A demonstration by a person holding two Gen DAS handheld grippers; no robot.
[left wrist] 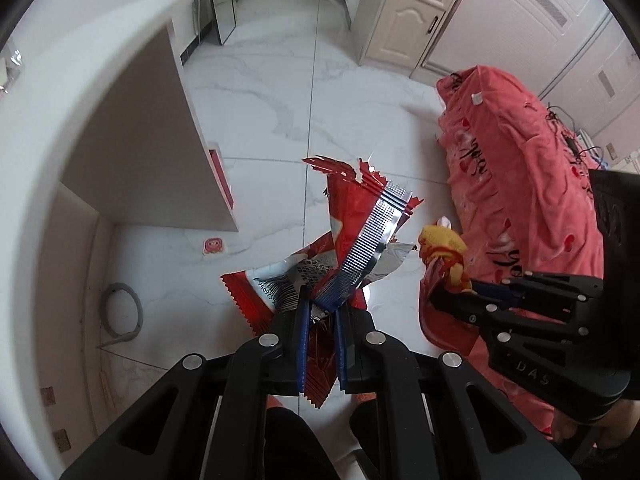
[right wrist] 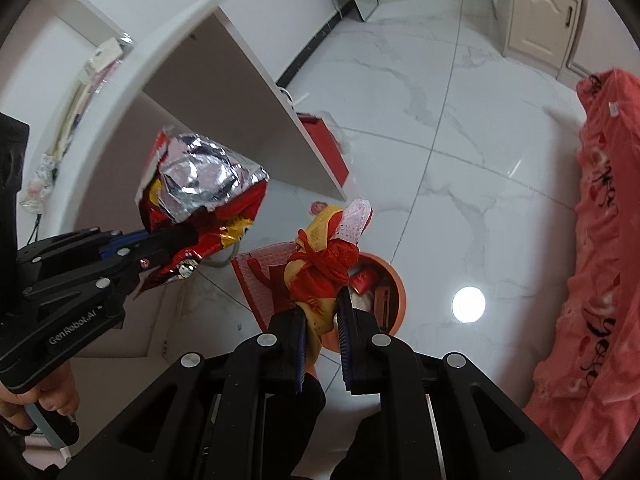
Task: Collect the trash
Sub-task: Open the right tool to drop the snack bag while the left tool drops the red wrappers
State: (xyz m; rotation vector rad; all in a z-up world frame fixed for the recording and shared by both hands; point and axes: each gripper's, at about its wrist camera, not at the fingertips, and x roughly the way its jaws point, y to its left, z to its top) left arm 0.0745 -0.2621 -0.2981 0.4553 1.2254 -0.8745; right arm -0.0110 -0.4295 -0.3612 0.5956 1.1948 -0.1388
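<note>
Above the orange bin (right wrist: 394,280) on the marble floor (right wrist: 440,128), the right gripper (right wrist: 322,316) points steeply down, clamped on a knotted red-and-yellow wrapper (right wrist: 320,264), while left of it the left gripper (left wrist: 320,312) pinches a torn red foil snack bag (left wrist: 352,216).

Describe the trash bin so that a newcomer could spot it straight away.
Look down at the white marble floor, just past the right gripper. The bin stands there, round and orange-rimmed, with red packaging inside. Nothing else on the floor is an open round container.
</note>
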